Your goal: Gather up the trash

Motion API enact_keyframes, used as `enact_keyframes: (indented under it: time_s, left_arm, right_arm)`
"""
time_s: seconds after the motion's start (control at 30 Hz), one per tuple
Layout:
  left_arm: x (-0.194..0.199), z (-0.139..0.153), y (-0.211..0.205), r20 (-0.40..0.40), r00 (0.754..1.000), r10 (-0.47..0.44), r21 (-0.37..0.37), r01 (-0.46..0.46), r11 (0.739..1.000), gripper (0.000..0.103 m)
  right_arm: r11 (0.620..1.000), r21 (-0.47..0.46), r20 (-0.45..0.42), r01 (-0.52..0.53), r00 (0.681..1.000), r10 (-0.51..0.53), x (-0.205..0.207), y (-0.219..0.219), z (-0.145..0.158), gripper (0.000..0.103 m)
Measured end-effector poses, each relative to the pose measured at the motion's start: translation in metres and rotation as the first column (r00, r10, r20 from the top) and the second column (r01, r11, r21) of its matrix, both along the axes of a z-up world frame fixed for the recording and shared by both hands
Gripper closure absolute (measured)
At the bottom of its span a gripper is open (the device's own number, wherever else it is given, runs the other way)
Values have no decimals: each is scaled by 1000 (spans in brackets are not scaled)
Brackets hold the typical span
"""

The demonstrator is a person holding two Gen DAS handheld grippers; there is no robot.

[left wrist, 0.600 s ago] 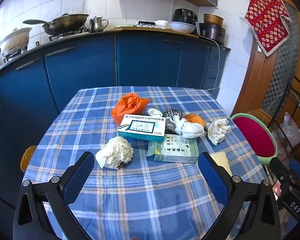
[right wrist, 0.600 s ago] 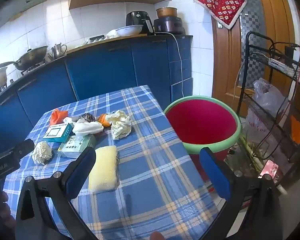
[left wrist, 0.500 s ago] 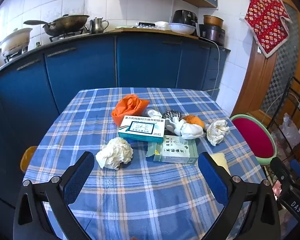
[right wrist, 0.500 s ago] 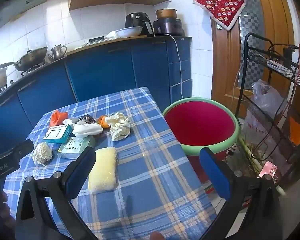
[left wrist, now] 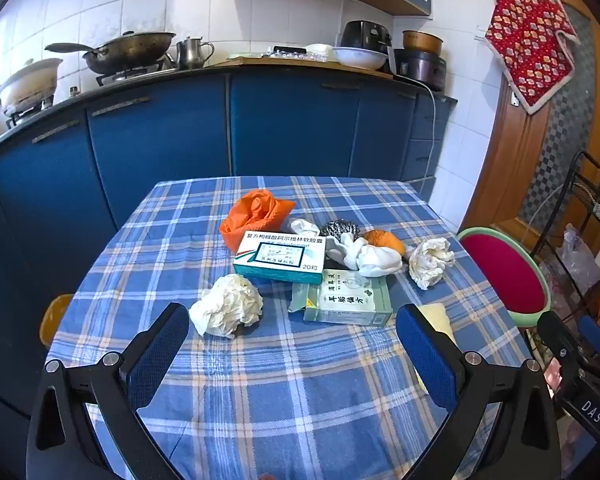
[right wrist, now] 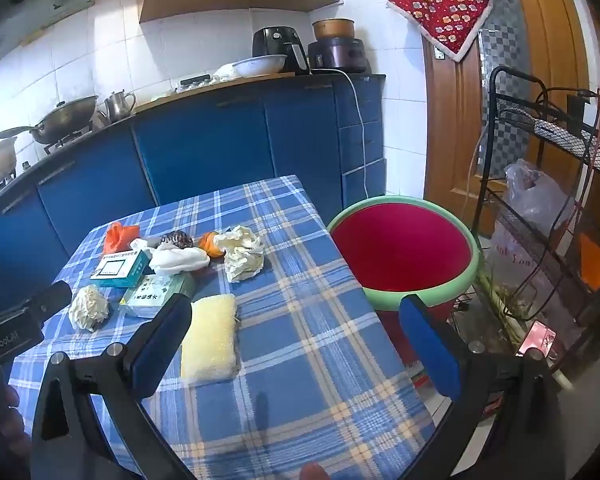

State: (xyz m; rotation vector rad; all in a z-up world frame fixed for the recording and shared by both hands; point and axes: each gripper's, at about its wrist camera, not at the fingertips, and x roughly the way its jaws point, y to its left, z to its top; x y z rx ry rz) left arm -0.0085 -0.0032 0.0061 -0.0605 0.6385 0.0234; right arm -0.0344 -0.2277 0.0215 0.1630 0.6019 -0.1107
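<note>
Left gripper (left wrist: 292, 352) jaws apart, empty, above plaid tablecloth (left wrist: 260, 400); crumpled tissue (left wrist: 228, 310) at 11 o'clock. Right gripper (right wrist: 296, 338) jaws apart, empty; yellow sponge (right wrist: 210, 340) at 9 o'clock.

Both views are bright and sharp at the centre, lit by daylight from the left, where the tiled wall (left wrist: 16, 40) glares white. Objects on the table (left wrist: 260, 380) cast short, soft shadows. Fisheye distortion bends the blue cabinets (left wrist: 160, 144) and door frame (right wrist: 548, 60), and the corners fall off to black. Colours run cool and saturated.
</note>
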Motion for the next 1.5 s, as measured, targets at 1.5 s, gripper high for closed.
enact_keyframes:
  time_s: [1.5]
  left_arm:
    - [-3,4,3,8,1000,2,-4,-2,1000,0]
  right_arm:
    - [1000,-5,15,3,1000,-3,-2,3,8,1]
